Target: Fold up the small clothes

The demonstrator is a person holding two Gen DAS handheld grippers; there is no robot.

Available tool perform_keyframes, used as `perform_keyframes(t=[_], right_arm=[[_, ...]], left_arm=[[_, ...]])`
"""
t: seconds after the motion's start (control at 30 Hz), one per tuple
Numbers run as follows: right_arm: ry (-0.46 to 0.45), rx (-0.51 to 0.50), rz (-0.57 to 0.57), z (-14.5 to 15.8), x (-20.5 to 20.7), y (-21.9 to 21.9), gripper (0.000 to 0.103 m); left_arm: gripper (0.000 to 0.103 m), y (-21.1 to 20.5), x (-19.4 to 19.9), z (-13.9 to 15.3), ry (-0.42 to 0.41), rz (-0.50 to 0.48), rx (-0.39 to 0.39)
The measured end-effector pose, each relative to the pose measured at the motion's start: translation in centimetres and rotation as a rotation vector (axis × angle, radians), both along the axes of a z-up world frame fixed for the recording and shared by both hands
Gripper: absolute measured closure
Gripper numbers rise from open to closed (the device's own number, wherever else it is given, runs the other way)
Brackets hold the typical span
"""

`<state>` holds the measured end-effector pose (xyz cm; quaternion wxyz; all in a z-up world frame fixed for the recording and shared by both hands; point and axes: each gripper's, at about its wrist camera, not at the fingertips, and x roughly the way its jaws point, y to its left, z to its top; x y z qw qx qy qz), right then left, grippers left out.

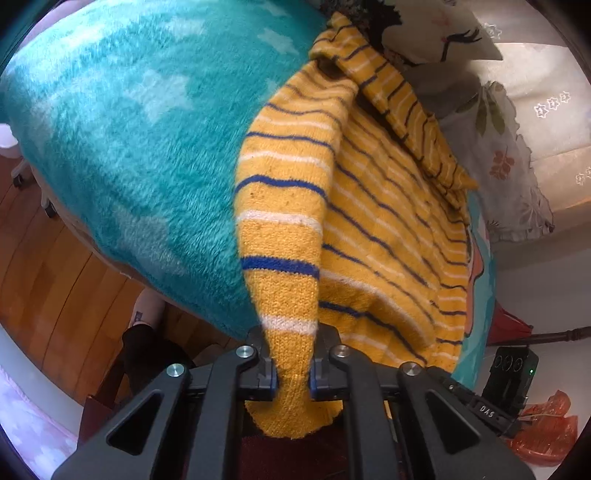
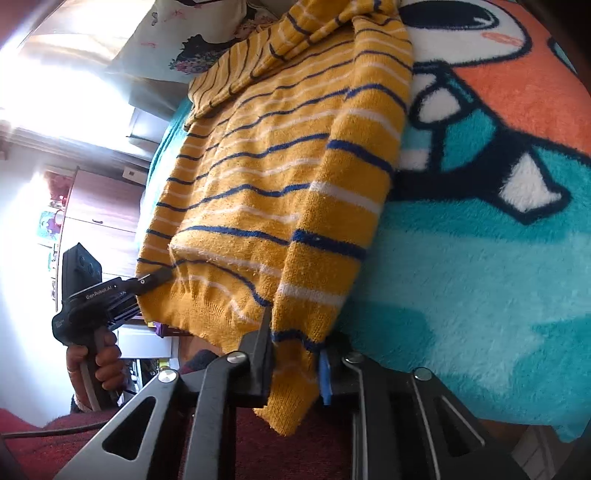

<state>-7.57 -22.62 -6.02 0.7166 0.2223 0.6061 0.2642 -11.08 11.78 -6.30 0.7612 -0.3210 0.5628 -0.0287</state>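
Observation:
A small yellow knit sweater (image 1: 388, 236) with blue and white stripes lies on a teal fleece blanket (image 1: 122, 147). My left gripper (image 1: 292, 376) is shut on one sleeve cuff of the sweater, which runs up between its fingers. In the right wrist view the sweater (image 2: 266, 173) lies on the same blanket (image 2: 480, 277), and my right gripper (image 2: 295, 373) is shut on the other sleeve cuff at the hem corner. The left gripper (image 2: 159, 278) also shows there, pinching the sweater's left edge. A sleeve part is folded across the collar at the far end.
The blanket carries an orange, white and black cartoon print (image 2: 509, 81). A printed pillow (image 1: 436, 33) lies beyond the sweater. Wooden floor (image 1: 44, 266) and a chair caster show left of the bed. An orange plastic bag (image 1: 543, 428) lies lower right. A wooden cabinet (image 2: 103, 214) stands left.

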Motion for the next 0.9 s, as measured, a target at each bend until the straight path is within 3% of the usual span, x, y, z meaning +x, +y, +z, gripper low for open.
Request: perform_keyframes(t=[0.27,0.47,0.63,0.77,0.83,0.9], right_arm=[[-0.061,0.051,0.006,2.9,0.8,-0.2,0.088],[-0.063,0.105,-0.033,3.9,3.0,0.5,0.088],[-0.068,0.038,-0.082,3.8,5.7,1.3,0.088],[-0.080,-0.070,-0.160,2.8,8.9,0.9,0.088],[-0.065,-0.085,-0.223,1.8,10.5,-0.1,0.086],[-0.026,-0.070,-0.297,0.6,12.2,-1.2,0.081]], left_arm=[[0.093,-0.3,0.7,3.6,-0.054,-0.014,0.043],[0.093,-0.1,3.2,4.2,-0.065,-0.043,0.095],[0.093,0.3,7.5,3.6,-0.072,-0.069,0.064],[0.092,0.5,12.2,2.9,-0.066,-0.099,0.066],[0.082,0.8,14.3,2.6,-0.060,-0.097,0.035],[0.062,1.0,15.9,2.9,-0.073,-0.091,0.007]])
